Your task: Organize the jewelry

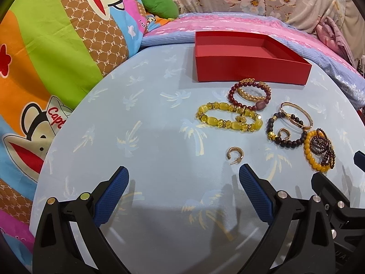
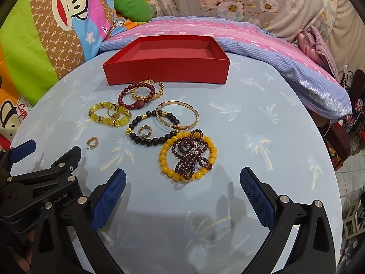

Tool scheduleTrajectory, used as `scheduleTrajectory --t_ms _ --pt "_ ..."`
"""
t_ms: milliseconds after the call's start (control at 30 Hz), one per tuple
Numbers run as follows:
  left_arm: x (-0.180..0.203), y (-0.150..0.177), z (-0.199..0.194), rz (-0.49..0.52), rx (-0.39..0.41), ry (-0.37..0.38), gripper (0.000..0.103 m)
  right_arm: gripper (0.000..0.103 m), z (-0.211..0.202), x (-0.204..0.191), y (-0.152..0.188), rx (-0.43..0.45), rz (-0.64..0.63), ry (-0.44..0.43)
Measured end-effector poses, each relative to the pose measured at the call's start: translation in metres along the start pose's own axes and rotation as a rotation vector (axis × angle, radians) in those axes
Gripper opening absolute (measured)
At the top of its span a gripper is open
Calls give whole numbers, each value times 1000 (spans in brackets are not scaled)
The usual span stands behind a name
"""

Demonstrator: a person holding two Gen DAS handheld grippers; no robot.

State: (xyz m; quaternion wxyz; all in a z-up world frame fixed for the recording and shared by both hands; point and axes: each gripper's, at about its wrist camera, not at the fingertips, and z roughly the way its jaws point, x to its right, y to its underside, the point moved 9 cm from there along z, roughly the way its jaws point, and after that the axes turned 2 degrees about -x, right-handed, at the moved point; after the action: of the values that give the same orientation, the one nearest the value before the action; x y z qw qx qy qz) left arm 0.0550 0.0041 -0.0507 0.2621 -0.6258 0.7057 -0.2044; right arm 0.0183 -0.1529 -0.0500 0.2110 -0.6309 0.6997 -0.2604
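In front of one red box (image 2: 166,68) lie five beaded bracelets: pale yellow (image 2: 109,114), dark red (image 2: 134,98), black (image 2: 152,125), amber (image 2: 189,155) and small garnet strands (image 2: 191,153). Beside them lie two gold bangles (image 2: 178,116) (image 2: 148,91) and three gold hoop earrings (image 2: 93,143) (image 2: 145,131) (image 2: 113,111).

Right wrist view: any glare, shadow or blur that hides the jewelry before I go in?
Right wrist view: soft finger shadows fall on the tablecloth short of the orange bead bracelet; jewelry sharp, no glare; fisheye bends the red box. Left wrist view: similar, the loose gold earring crisp, the rim dark and warped.
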Motion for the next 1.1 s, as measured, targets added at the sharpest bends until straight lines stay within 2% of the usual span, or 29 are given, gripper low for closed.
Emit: scheduleTrajectory --t_ms 333,433,600,733,1100 --pt "0 2 -3 50 -8 -62 93 97 -1 0 -1 3 -2 1" --pt "0 2 -3 45 -7 -56 93 97 -1 -1 -1 4 -3 0" --pt "1 0 2 -18 3 24 94 97 0 -1 -1 -3 2 -2" --pt "0 -1 3 -10 -4 10 94 97 2 1 -3 -9 7 1" --pt "-11 -7 15 -63 -28 35 94 97 15 12 -11 -29 38 9"
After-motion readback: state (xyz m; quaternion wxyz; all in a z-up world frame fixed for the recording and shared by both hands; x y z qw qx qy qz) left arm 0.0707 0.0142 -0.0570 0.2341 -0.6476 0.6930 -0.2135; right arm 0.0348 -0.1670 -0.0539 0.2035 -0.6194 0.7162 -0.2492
